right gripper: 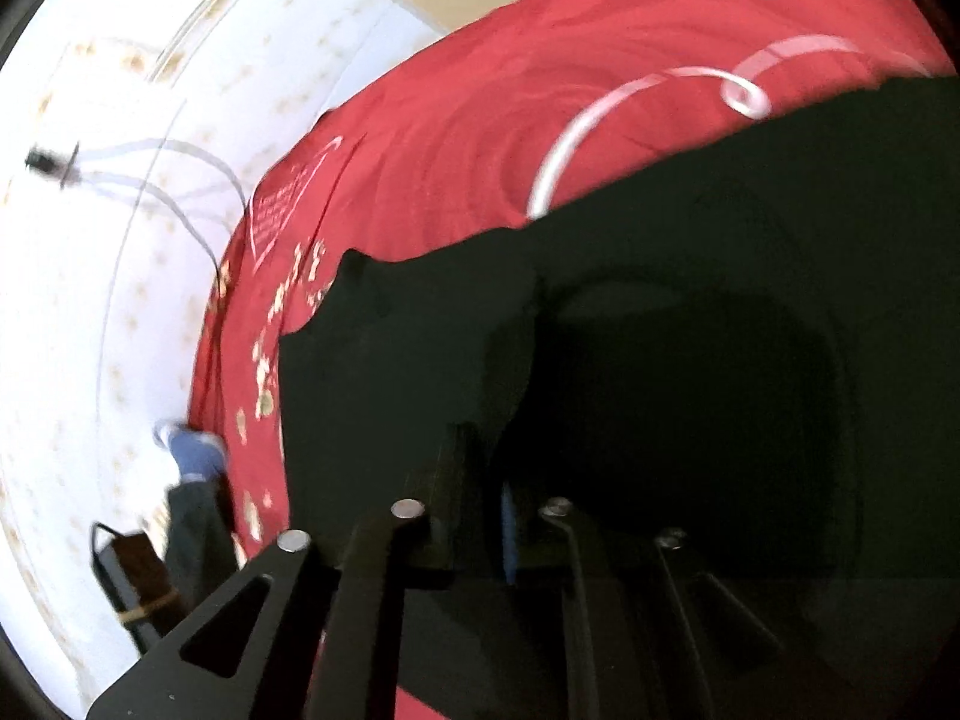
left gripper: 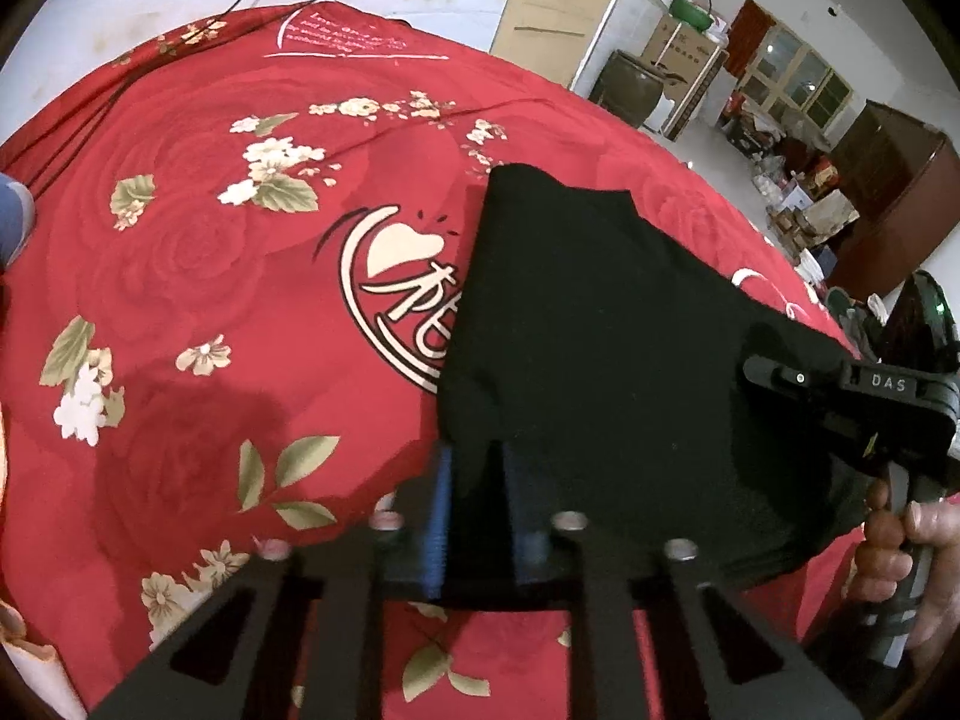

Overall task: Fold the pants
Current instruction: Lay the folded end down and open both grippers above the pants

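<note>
Left wrist view: black pants (left gripper: 600,348) fill centre-right of frame, draped over a red floral bedspread (left gripper: 198,276). Left gripper (left gripper: 477,516) sits at bottom centre w/ its two blue-padded fingers (left gripper: 438,522) pinched on the near edge of the pants, fabric tucked between them. Right gripper (left gripper: 774,381), black body marked "DAS", comes in from the right edge; its tip is on the pants' right edge, jaws clamped on the cloth. A bare hand (left gripper: 912,564) wraps its handle at lower right. Pants' far end reaches toward upper centre, lying partly over a round white logo (left gripper: 390,294) on the spread. Cluttered room w/ a dark wood cabinet (left gripper: 888,204) in upper right.

Right wrist view: blurry. Pants (right gripper: 690,360) cover centre, right and bottom of frame; red bedspread (right gripper: 480,120) arcs across the top. Right gripper (right gripper: 480,510) at bottom centre, fingers close together on the dark fabric. White floor (right gripper: 90,270) on the left; a blue shoe (right gripper: 192,444) at lower left.
</note>
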`<state>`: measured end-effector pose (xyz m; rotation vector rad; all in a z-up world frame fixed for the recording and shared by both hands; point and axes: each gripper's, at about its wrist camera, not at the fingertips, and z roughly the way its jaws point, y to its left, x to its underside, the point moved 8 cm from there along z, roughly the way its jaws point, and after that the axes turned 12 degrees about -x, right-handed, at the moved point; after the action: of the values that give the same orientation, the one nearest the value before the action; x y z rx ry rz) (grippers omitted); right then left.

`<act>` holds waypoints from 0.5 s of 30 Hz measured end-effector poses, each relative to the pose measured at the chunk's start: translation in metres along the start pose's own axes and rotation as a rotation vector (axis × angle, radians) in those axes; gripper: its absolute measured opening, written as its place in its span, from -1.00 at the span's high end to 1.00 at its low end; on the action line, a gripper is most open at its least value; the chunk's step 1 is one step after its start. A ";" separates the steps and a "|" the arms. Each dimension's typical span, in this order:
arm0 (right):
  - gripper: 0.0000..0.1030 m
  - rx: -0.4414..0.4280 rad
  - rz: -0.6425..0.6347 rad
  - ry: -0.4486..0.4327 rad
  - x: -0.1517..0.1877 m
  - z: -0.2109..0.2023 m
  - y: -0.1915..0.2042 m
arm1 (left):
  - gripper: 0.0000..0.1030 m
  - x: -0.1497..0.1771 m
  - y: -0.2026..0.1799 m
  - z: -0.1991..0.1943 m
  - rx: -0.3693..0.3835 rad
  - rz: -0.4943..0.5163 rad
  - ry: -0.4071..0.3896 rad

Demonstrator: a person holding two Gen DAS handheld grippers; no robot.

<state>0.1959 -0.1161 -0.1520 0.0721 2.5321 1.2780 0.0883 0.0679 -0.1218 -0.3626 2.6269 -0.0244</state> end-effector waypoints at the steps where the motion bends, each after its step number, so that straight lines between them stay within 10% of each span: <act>1: 0.95 -0.031 -0.016 0.006 -0.002 0.002 0.007 | 0.79 -0.001 0.002 -0.003 0.010 -0.012 -0.012; 4: 0.95 -0.166 -0.123 -0.051 -0.007 -0.013 0.044 | 0.80 -0.002 0.004 -0.006 0.002 -0.019 -0.023; 8: 0.97 0.041 -0.015 0.016 -0.001 -0.001 -0.007 | 0.79 -0.001 0.005 -0.001 0.010 -0.035 -0.002; 15: 0.72 0.138 -0.019 -0.120 -0.008 -0.039 -0.005 | 0.74 -0.012 0.006 -0.010 -0.036 -0.005 -0.038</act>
<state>0.1926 -0.1514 -0.1321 0.1503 2.5081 1.0572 0.0924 0.0766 -0.1077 -0.3783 2.5912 0.0283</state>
